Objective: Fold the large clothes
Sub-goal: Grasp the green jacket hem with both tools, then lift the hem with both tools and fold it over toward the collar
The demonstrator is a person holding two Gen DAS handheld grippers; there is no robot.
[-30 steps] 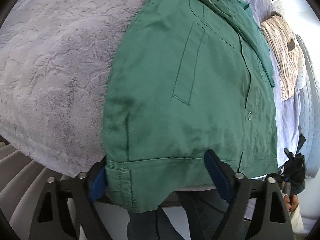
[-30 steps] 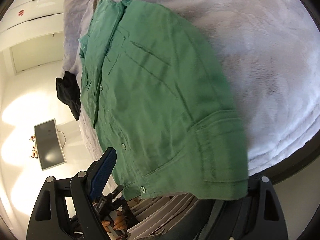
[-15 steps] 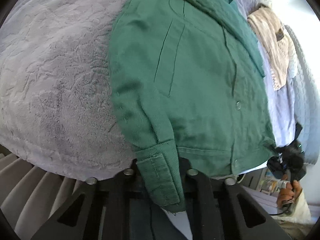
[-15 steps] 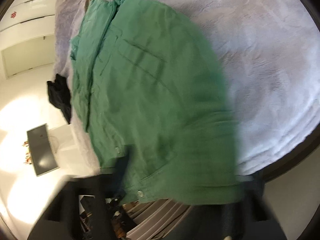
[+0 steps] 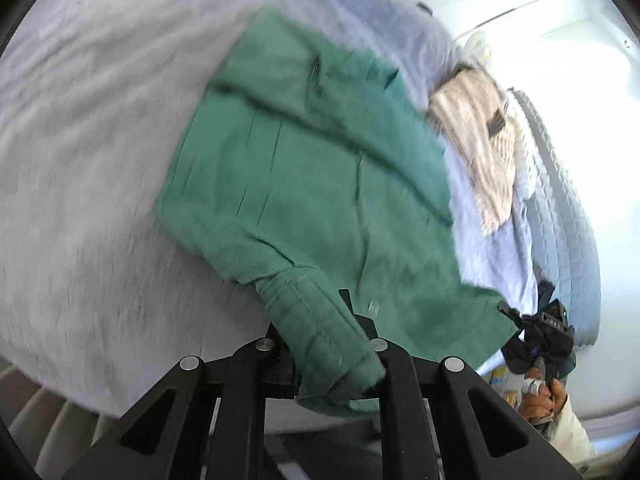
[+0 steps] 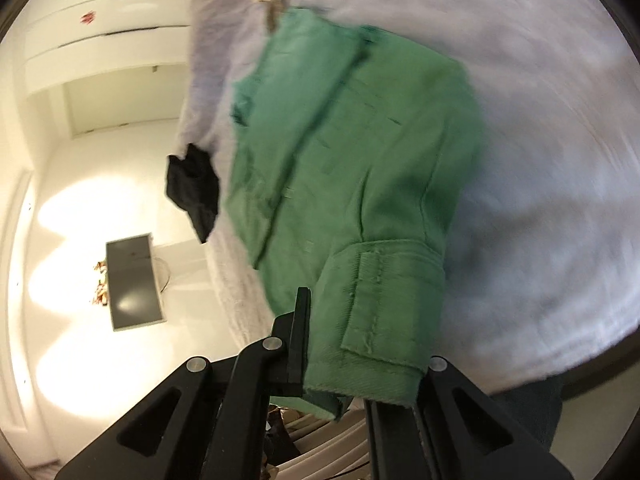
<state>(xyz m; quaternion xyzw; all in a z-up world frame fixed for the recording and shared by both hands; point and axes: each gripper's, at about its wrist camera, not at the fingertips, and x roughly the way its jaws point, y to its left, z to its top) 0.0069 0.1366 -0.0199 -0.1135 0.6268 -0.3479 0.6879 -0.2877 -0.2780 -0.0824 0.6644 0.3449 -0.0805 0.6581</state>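
A pale grey plush blanket (image 5: 92,168) covers the bed and carries the work. At the far right of the left wrist view, a cream striped garment (image 5: 476,144) lies just beside the far edge of the green shirt (image 5: 320,184), with a quilted grey cover (image 5: 568,216) further right. In the right wrist view, a black garment (image 6: 196,188) hangs over the left side of the bed, and a dark flat screen (image 6: 134,280) stands on the white floor well apart from it. White cabinet fronts (image 6: 104,28) fill the far left. Nothing lies on top of the shirt.

The shirt lies front up on the blanket, its button placket running near to far and its sleeves folded in. Its near hem is lifted off the blanket at 2 points; the far part rests flat. Both views are motion-blurred.

The left gripper (image 5: 324,344) has just been closing and is pinching a cuffed near corner of the shirt between its 2 fingers. The right gripper (image 6: 364,344) has just been closing and is pinching the other cuffed near corner. In the left wrist view, the right gripper shows at the near right, with a hand (image 5: 540,400) on its handle.
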